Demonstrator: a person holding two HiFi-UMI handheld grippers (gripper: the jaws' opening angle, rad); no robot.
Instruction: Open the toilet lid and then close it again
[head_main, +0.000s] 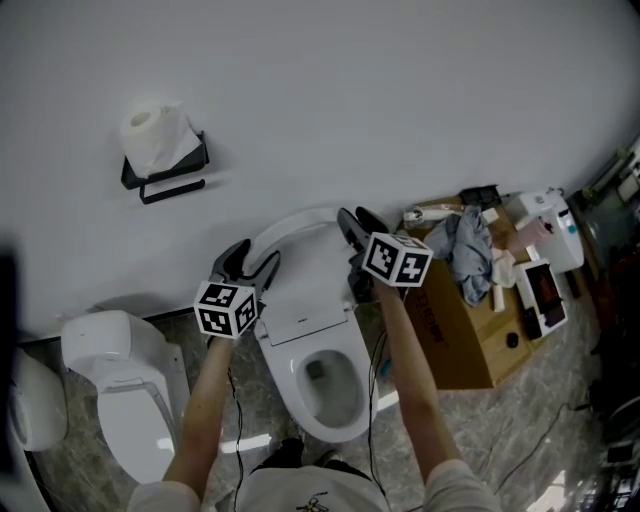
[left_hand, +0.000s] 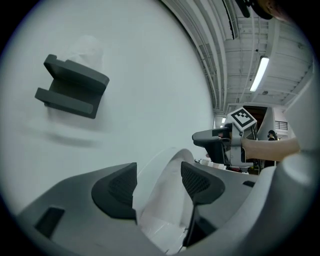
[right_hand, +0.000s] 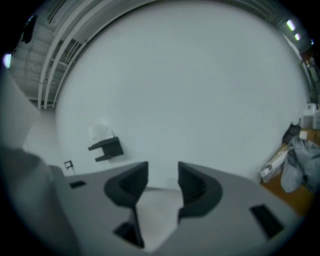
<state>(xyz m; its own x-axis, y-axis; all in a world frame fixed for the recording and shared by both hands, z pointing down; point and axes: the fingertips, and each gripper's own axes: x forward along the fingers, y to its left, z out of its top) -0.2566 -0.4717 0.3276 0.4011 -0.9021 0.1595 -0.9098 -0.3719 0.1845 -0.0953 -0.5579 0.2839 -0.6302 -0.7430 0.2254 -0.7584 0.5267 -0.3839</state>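
The white toilet (head_main: 322, 385) stands in the middle of the head view with its bowl uncovered. Its lid (head_main: 300, 270) is raised upright near the wall. My left gripper (head_main: 252, 264) is at the lid's upper left edge, and in the left gripper view its open jaws straddle the lid's rim (left_hand: 162, 192). My right gripper (head_main: 358, 226) is at the lid's upper right edge. Its jaws stand apart, with the lid's top (right_hand: 156, 205) showing low between them. The right gripper (left_hand: 216, 145) also shows in the left gripper view.
A black holder with a toilet roll (head_main: 160, 150) hangs on the wall to the left. A second white toilet (head_main: 125, 385) stands at the left. A cardboard box (head_main: 470, 320) with cloths and small items stands at the right. Cables lie on the floor.
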